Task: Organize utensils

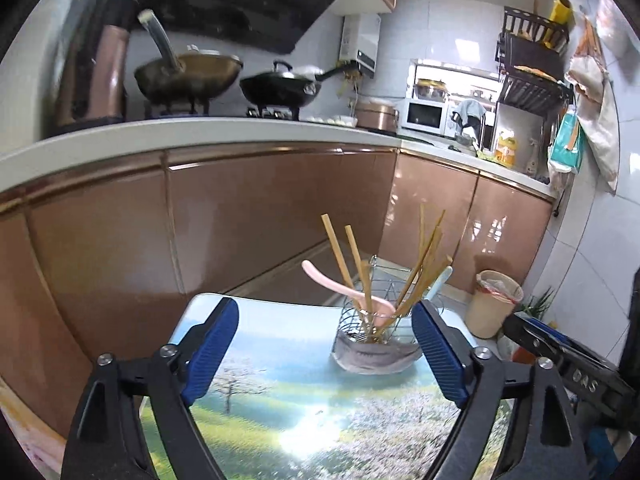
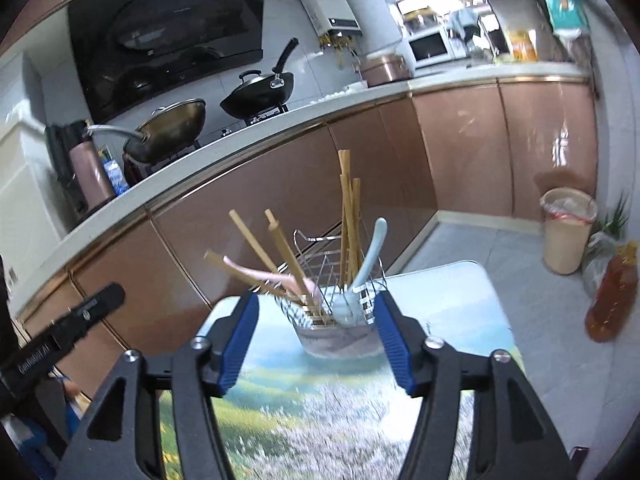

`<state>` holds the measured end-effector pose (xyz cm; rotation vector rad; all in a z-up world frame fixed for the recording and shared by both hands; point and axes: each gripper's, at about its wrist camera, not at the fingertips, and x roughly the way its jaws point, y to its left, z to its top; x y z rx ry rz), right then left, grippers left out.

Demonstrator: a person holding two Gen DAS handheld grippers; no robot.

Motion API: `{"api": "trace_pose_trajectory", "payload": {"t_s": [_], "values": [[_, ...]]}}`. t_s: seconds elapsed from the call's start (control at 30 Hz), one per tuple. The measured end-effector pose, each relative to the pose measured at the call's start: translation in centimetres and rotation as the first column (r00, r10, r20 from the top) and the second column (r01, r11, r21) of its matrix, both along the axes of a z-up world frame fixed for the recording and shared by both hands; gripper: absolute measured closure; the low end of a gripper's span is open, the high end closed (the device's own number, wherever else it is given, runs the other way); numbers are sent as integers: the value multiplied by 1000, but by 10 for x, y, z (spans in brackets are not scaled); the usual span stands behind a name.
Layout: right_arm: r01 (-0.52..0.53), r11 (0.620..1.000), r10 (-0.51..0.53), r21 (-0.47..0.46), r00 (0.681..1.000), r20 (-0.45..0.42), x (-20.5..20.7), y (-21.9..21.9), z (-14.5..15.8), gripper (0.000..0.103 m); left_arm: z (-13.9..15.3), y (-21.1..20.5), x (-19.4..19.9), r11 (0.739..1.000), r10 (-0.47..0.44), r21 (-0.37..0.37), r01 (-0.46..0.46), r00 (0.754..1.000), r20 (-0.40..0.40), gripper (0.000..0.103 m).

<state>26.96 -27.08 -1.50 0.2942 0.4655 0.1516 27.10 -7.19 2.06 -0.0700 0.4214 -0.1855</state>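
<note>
A wire utensil holder (image 1: 354, 322) (image 2: 306, 314) stands near the far edge of a small table (image 1: 280, 408) (image 2: 320, 412) with a landscape print on its top. In it stand several bamboo chopsticks (image 1: 339, 250) (image 2: 347, 208), a pink spoon (image 1: 326, 280) (image 2: 256, 272) and a light blue spoon (image 1: 440, 280) (image 2: 372, 252). My left gripper (image 1: 324, 312) is open, short of the holder, with nothing between its blue pads. My right gripper (image 2: 316, 300) is also open, just before the holder, holding nothing. In each wrist view the other gripper shows at the edge.
Brown kitchen cabinets (image 1: 240, 216) run behind the table under a white counter (image 1: 200, 130) with two woks (image 1: 188, 76). A beige bin (image 1: 494, 304) (image 2: 566, 232) stands on the floor to the right, and an amber bottle (image 2: 612, 300) next to it.
</note>
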Motion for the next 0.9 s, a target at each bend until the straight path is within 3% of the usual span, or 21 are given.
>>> {"api": "trace_pose_trajectory", "payload": {"t_s": [0.37, 0.53, 0.9], "values": [[53, 988, -44, -146, 997, 62, -82, 32, -10, 21, -2, 13, -75, 994, 41, 101, -52, 994, 105, 2], [76, 977, -58, -200, 994, 98, -106, 41, -9, 19, -6, 23, -92, 990, 62, 117, -76, 991, 121, 0], [145, 965, -127, -218, 987, 94, -123, 30, -28, 17, -34, 45, -101, 984, 118, 127, -128, 989, 90, 0]]}}
